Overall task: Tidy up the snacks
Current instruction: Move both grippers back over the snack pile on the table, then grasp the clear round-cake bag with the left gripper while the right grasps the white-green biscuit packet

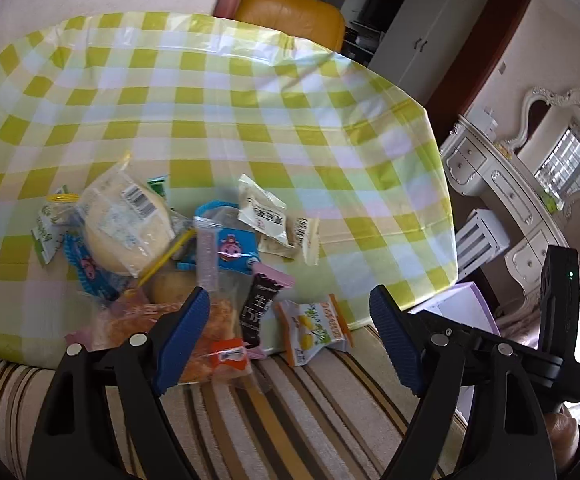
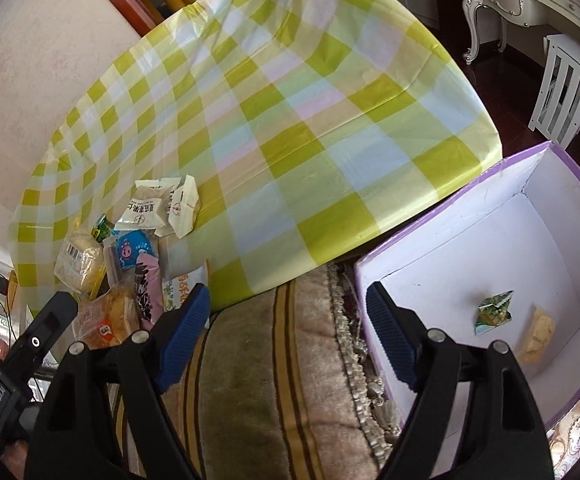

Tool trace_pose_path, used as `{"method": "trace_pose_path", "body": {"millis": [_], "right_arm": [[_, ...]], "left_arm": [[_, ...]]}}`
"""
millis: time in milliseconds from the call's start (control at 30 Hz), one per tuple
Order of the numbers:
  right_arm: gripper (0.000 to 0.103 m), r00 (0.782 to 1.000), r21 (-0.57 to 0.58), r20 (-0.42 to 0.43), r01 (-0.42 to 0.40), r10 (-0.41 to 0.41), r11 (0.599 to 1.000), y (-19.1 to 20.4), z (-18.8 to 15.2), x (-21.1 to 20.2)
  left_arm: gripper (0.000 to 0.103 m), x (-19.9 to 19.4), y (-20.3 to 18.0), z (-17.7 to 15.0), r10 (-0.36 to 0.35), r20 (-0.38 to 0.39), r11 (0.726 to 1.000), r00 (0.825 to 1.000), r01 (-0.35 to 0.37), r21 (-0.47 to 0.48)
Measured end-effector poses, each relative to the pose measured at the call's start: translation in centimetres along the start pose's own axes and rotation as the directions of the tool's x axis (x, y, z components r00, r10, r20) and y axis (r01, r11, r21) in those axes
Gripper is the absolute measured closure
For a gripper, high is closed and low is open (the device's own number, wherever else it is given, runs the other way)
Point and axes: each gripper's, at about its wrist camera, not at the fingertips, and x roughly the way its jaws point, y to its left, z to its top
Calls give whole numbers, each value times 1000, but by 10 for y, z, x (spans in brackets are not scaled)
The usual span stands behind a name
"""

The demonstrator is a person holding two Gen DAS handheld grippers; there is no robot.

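Observation:
A heap of snack packets (image 1: 177, 248) lies on the green checked tablecloth (image 1: 249, 120) near its front edge: a round bread in clear wrap (image 1: 125, 220), a blue packet (image 1: 235, 246), a black and pink bar (image 1: 259, 308) and a lemon sweet packet (image 1: 314, 328). My left gripper (image 1: 290, 300) hovers open just in front of the heap, nothing between its pads. My right gripper (image 2: 287, 292) is open and empty over the striped cushion (image 2: 269, 380), between the snack heap (image 2: 129, 248) and a purple-rimmed white box (image 2: 450, 208). The box holds a green packet (image 2: 494, 312) and a yellow snack (image 2: 538, 334).
The tablecloth drapes over the table edge onto a striped sofa cushion (image 1: 290, 420). An orange chair (image 1: 290, 12) stands behind the table. A white dresser with mirror (image 1: 530, 168) and a white stool (image 2: 566, 88) stand to the right on the dark floor.

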Motion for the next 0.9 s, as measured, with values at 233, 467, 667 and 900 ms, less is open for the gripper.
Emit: {"method": "trace_pose_path", "body": {"millis": [233,467,667,900], "right_arm": [[23,999,-99,-52,-18,13,995,41,-8,18],[23,995,-201,-97,-20,0,979,75,-13,38],[23,988,-262,-147,-4,-36,965,97,-15,62],[23,984,-290,-168,14,-65,957,105,-13,77]], "left_arm": [[30,-16,72,9,56,47,981,997,-46,-191],[32,-16,119,9,67,47,950,997,-49,-308],[35,-6,135,12,26,44,937,999,-9,-349],[40,11,137,19,-35,35,932,999,45,-358]]}}
